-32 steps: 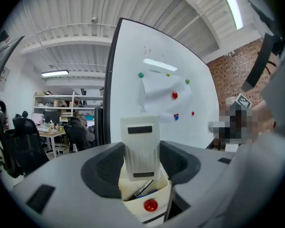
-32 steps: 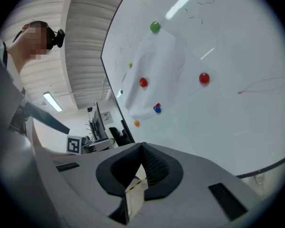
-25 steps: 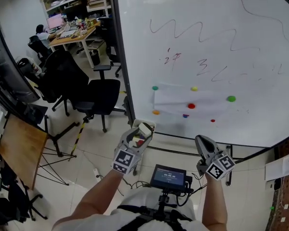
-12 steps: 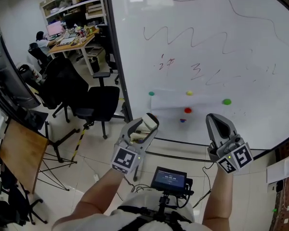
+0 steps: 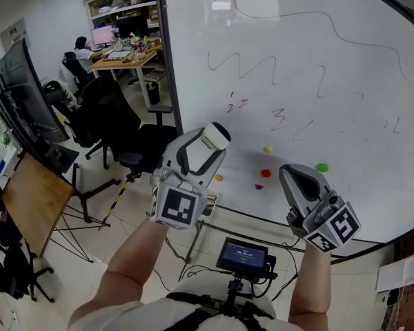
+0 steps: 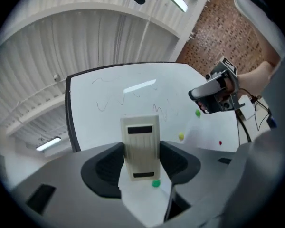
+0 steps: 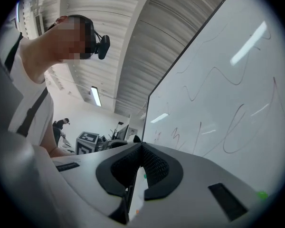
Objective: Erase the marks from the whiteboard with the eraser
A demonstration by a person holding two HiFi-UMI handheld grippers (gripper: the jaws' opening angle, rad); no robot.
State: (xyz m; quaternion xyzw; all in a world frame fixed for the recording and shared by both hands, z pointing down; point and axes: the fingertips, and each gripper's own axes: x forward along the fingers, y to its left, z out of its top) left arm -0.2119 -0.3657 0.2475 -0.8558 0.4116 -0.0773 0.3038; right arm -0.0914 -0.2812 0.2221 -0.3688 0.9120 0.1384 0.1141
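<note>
Pinches the eraser (image 6: 141,146) across its narrow sides in the left tongs (image 5: 207,142); looks light, stiff, likely slick plastic. Holds right tongs (image 5: 294,176) pressed together, empty, near the whiteboard (image 5: 317,61).

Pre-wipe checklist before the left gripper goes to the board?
1. Eraser held in left gripper: ok, jaws closed on its sides.
2. Eraser touching whiteboard: not ok, short of it.
3. Marks to erase: ok, wavy lines and scribbles present.
4. Right gripper out of the way: ok, shut, empty, low right.
5. Magnets near wipe area: not ok, several sit below the scribbles.
6. Eraser's wiping face toward board: cannot tell.
</note>
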